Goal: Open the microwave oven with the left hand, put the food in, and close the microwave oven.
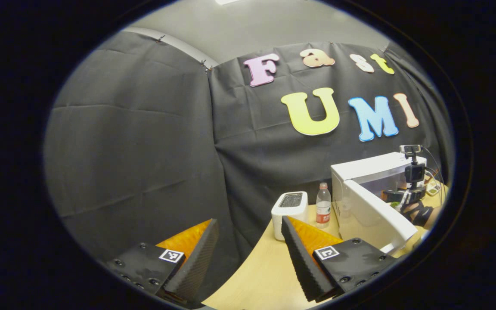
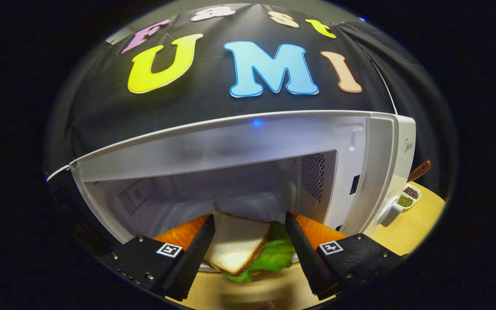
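The white microwave [image 2: 373, 172] stands with its door swung open, and its cavity is bare inside. At the cavity's mouth my right gripper [image 2: 250, 217] is shut on a sandwich [image 2: 237, 243] of white bread and green lettuce. The bread lies against one finger and the lettuce against the other. In the left gripper view the microwave [image 1: 370, 170] is at the far right with its door [image 1: 381, 213] swung out. A hand holds the right gripper [image 1: 409, 196] at the opening. My left gripper [image 1: 249, 221] is open over the table's left end, holding nothing.
A white box-shaped appliance [image 1: 290, 206] and a water bottle [image 1: 323, 209] stand left of the microwave on the wooden table [image 1: 256, 267]. A small divided dish of seasonings [image 2: 407, 198] sits to the microwave's right.
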Available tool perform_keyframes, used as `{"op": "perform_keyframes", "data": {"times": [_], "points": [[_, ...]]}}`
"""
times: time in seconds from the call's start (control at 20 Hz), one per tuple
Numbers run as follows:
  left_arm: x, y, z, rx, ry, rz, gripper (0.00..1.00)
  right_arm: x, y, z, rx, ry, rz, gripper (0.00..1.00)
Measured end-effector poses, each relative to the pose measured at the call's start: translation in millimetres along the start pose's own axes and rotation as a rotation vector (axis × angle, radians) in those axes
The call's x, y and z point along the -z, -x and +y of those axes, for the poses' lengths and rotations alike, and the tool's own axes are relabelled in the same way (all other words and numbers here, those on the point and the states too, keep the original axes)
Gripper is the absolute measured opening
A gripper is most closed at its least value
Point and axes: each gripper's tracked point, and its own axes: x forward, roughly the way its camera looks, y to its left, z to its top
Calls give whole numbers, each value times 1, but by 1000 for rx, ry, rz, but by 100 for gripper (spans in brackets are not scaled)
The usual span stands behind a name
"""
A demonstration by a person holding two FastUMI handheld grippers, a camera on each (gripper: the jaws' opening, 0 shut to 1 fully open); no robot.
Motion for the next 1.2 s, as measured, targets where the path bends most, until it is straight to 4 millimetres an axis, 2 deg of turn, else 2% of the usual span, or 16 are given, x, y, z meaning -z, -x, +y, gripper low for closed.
{"op": "perform_keyframes", "data": {"times": [0.1, 0.25, 0.5, 0.6, 0.85, 1.05, 1.2], "points": [[2, 1, -5, 6, 17, -6, 95, -12, 14, -3, -12, 27, -22, 99], [4, 2, -18, 27, 54, -19, 96, -36, 47, 0, -67, 53, -71, 99], [9, 0, -43, 77, 87, -36, 93, -79, 115, -7, -123, 76, -141, 99], [5, 2, -56, 103, 104, -50, 96, -98, 144, -10, -146, 90, -175, 99], [15, 9, -84, 129, 157, -53, 96, -126, 201, -42, -150, 131, -238, 99], [35, 23, -107, 143, 153, -27, 93, -142, 235, -77, -138, 140, -250, 99], [50, 34, -114, 132, 136, -2, 96, -152, 265, -99, -132, 138, -271, 99]]}}
